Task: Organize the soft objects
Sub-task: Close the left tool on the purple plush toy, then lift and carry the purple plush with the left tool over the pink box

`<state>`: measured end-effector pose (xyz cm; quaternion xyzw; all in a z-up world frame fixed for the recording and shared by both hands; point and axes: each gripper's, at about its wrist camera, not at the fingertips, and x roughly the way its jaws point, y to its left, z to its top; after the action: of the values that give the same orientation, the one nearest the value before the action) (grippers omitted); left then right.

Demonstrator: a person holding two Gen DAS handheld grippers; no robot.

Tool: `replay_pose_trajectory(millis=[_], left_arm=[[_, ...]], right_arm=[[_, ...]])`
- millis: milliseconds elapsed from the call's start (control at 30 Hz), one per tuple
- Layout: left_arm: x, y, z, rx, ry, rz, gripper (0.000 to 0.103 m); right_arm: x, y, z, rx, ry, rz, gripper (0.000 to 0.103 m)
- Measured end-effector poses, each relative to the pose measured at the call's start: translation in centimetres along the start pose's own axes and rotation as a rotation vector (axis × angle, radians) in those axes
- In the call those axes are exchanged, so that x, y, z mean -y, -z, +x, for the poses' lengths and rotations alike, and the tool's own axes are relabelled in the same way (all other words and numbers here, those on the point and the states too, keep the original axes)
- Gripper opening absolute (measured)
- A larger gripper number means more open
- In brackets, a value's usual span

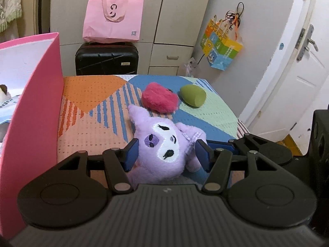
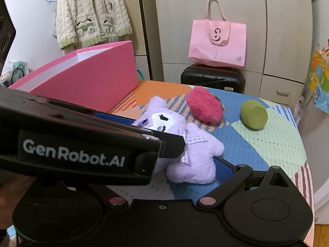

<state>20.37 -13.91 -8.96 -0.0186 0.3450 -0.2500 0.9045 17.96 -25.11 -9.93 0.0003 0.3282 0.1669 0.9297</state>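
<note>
1. Your left gripper point(image 1: 166, 154) was clamped on the purple plush toy point(image 1: 164, 144), its blue pads pressed into the toy's sides.
2. Your right gripper point(image 2: 205, 164) sat beside it with one finger against the toy's body; whether it was apart or together, I could not tell.
3. The toy lay near the bed's point(image 1: 92, 123) front edge, beside the pink box point(image 1: 37, 103).
4. The pink fuzzy pouch point(image 1: 160, 98) and the green sponge point(image 1: 193, 98) lay near the far edge.

L hand-held gripper point(image 2: 144, 135) hides purple plush's point(image 2: 195, 154) face & R gripper's left finger.
</note>
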Motion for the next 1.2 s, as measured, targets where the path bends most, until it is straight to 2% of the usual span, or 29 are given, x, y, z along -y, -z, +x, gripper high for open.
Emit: replay_pose_trajectory(millis=[467, 867, 1033, 1200], left_arm=[[0.4, 2.4, -5.8, -0.026, 0.063, 0.046, 0.058], [0.2, 4.2, -12.4, 0.017, 0.088, 0.082, 0.058], [-0.8, 4.4, -14.5, 0.018, 0.109, 0.079, 0.058], [-1.5, 4.1, -16.3, 0.037, 0.102, 0.099, 0.058]], right_arm=[[-5.1, 2.0, -5.6, 0.032, 0.064, -0.065, 0.1], [-10.8, 2.6, -10.7, 0.095, 0.081, -0.158, 0.1], [-11.6, 2.2, -11.5, 0.081, 0.031, -0.101, 0.1], [-13.5, 1.5, -12.1, 0.106, 0.031, -0.151, 0.1]])
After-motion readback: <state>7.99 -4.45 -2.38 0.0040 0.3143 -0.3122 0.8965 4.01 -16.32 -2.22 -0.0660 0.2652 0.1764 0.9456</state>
